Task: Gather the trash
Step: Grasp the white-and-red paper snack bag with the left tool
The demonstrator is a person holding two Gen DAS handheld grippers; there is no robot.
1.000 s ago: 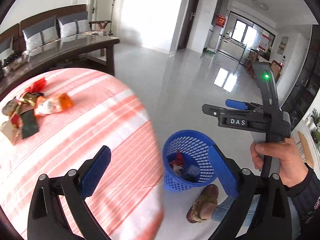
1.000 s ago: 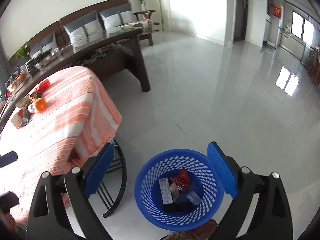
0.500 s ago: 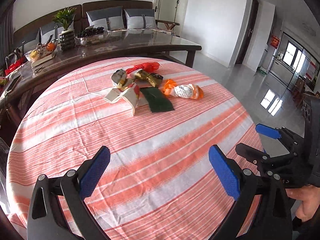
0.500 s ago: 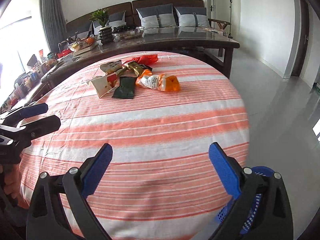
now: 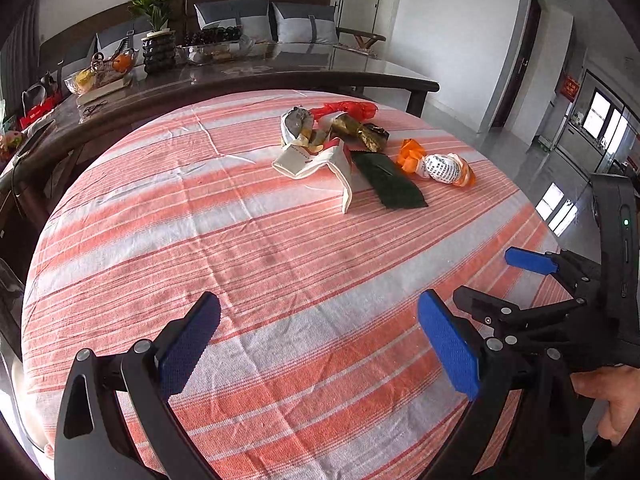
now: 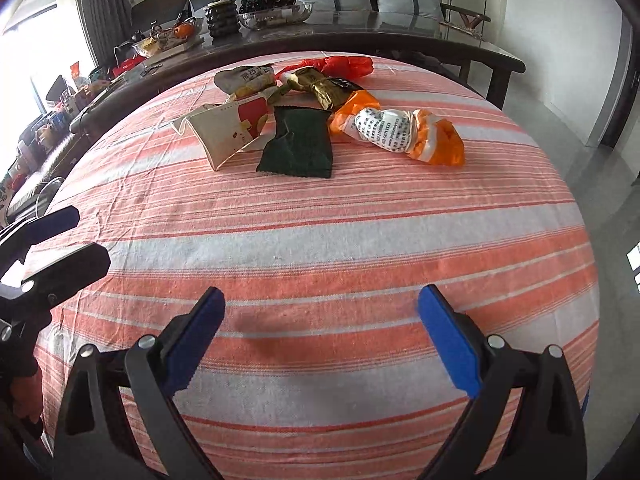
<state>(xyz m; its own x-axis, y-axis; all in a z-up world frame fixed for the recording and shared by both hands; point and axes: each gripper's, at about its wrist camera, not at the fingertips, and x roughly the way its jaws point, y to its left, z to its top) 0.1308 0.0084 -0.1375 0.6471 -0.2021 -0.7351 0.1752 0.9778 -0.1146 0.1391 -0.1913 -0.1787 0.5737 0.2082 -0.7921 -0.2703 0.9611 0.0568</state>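
A heap of trash lies at the far side of the round striped table (image 5: 256,264) (image 6: 320,240): an orange-and-white plastic bag (image 5: 440,166) (image 6: 400,132), a dark green packet (image 5: 388,186) (image 6: 298,146), a white-and-red paper carton (image 5: 316,160) (image 6: 230,130), a gold wrapper (image 5: 360,130) (image 6: 324,86), a red plastic bag (image 5: 348,109) (image 6: 340,65) and a grey pouch (image 5: 296,120) (image 6: 244,76). My left gripper (image 5: 320,336) hangs open over the near table edge, empty. My right gripper (image 6: 320,332) is open too, empty, well short of the heap.
Behind the round table stands a long dark table (image 5: 280,68) (image 6: 360,36) with a potted plant (image 5: 158,36), fruit bowls and clutter. A sofa with grey cushions (image 5: 304,24) lines the wall. Bare tiled floor (image 5: 500,148) lies to the right.
Both grippers have swung from the blue basket on the floor up to the round table, and since half a second ago have come closer to the heap. Both stay open and empty.
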